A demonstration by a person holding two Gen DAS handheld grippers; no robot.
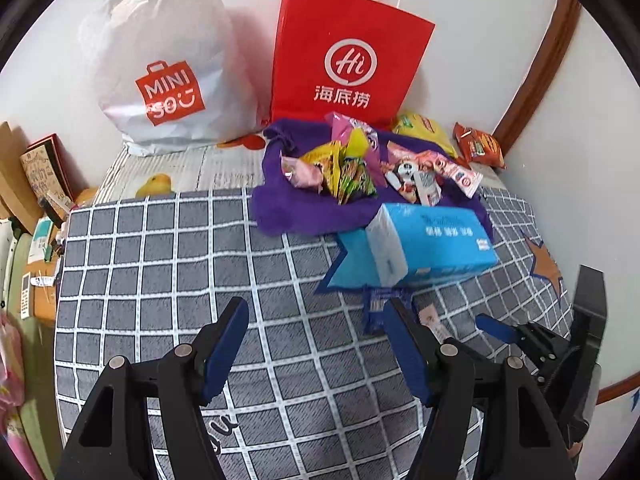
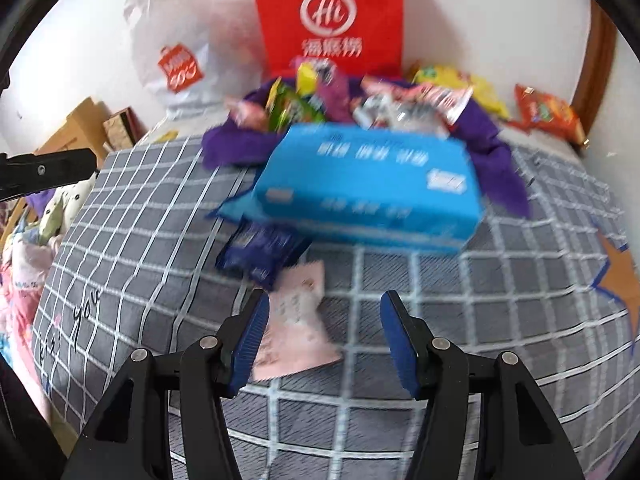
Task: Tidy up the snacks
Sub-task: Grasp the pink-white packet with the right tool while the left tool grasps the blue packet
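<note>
MINISO bag (image 1: 160,80), red "Hi" bag (image 1: 348,56)

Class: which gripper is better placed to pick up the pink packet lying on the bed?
Right. The pink packet lies just ahead of the open right gripper, by its left finger. The left gripper faces bare quilt.

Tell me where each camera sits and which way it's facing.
Left wrist: on the left hand-held gripper, facing the wall across the checked blanket; the right hand-held gripper shows at right.
Right wrist: on the right hand-held gripper, low over a pink packet, blurred.
Shared: blue tissue pack, red paper bag, snack pile.
</note>
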